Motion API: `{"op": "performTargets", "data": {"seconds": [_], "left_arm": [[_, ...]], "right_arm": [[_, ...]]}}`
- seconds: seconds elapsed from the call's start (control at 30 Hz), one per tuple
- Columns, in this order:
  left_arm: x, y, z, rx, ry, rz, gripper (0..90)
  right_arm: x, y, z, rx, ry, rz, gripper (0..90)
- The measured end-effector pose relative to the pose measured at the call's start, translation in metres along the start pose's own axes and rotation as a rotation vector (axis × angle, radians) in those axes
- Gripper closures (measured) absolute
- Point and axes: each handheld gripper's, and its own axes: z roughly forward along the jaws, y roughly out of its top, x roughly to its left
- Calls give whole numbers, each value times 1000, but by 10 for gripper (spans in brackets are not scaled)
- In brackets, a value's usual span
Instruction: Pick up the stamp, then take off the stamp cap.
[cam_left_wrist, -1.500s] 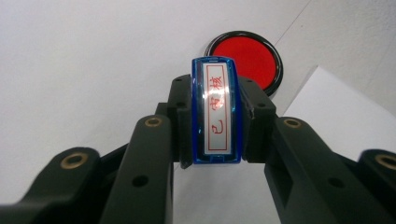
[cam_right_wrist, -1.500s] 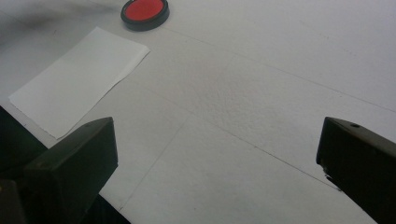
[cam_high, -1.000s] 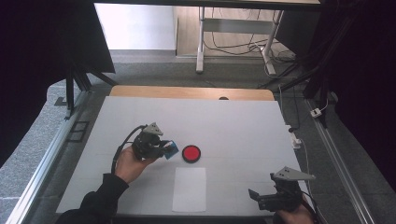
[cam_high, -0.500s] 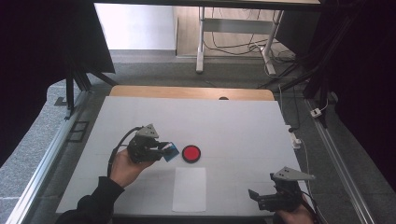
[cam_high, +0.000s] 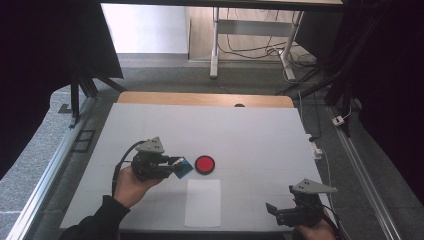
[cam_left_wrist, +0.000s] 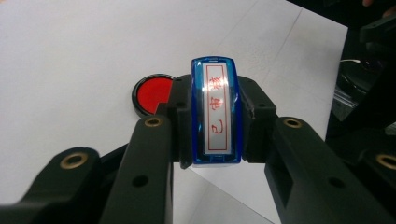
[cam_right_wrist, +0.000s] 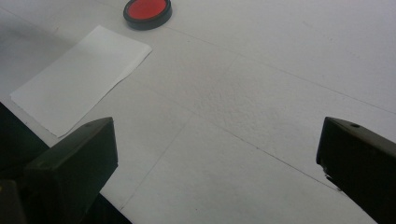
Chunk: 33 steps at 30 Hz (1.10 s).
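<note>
Two grippers are at the white table (cam_high: 250, 135), and we hold one in each hand. Our left gripper (cam_high: 175, 167) pinches a small blue stamp (cam_left_wrist: 216, 112) tight between its black jaws. The stamp is lifted off the table, just beside the round red ink pad (cam_high: 205, 164) and not touching it. We can see red letters on a shiny strip along the stamp's side, so it lies turned in the jaws, with its ends pointing up and down in the left gripper view. We think the grip is on the two wide sides so the stamp cannot slip — and so one end stays free to press. A white sheet of paper (cam_high: 202, 202) lies flat just below the ink pad, close by, likely so the stamp has a short way to go from ink to paper. Our right gripper (cam_high: 274, 212) rests at the near right corner, well away from the pad, with its jaws spread wide and nothing in them — it seems to be waiting.
</note>
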Motion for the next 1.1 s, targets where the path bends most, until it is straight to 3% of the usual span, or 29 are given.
{"op": "performTargets", "data": {"seconds": [0.37, 0.63, 1.1], "left_arm": [[-15, -6, 3, 23, -45, 21, 695], [-16, -6, 4, 22, -55, 29, 695], [-15, -6, 5, 17, -81, 41, 695]], "right_arm": [[1, 0, 0, 1, -1, -9, 0], [2, 1, 0, 1, 5, -15, 0], [22, 14, 13, -36, 107, -101, 0]]}}
